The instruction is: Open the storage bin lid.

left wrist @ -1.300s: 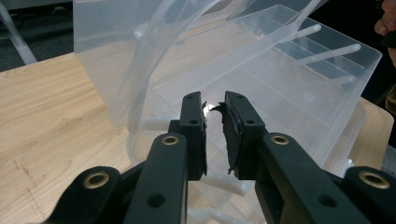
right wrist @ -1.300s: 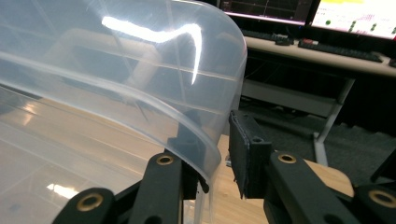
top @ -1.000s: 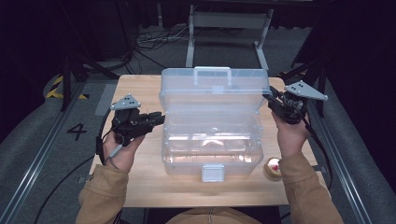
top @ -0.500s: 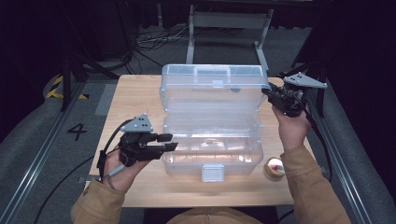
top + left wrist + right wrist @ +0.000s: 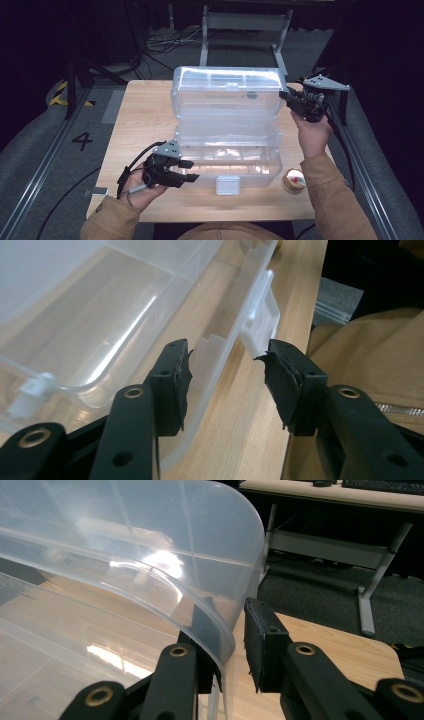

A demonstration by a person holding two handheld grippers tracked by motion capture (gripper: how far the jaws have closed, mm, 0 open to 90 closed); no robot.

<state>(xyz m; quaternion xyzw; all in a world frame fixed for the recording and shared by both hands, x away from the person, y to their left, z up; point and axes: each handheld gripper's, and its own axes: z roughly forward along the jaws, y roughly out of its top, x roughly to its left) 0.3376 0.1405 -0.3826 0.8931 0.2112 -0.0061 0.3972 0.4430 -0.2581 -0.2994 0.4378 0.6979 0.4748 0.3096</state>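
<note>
While the clear plastic box (image 5: 227, 145) sits mid-tabletop (image 5: 140, 120) with its lid (image 5: 227, 95) swung up toward 12 o'clock, your right hand-held gripper (image 5: 290, 97) holds the lid's 3 o'clock edge, though a sliver of gap shows at one pad. Your left hand-held gripper (image 5: 187, 171) has just been opening; its jaws straddle the base's front wall at 7 o'clock without pressing. Expect thin, light, slick, flexing plastic: hold rims near corners, not panels. The white latch (image 5: 227, 185) hangs at 6 o'clock.
</note>
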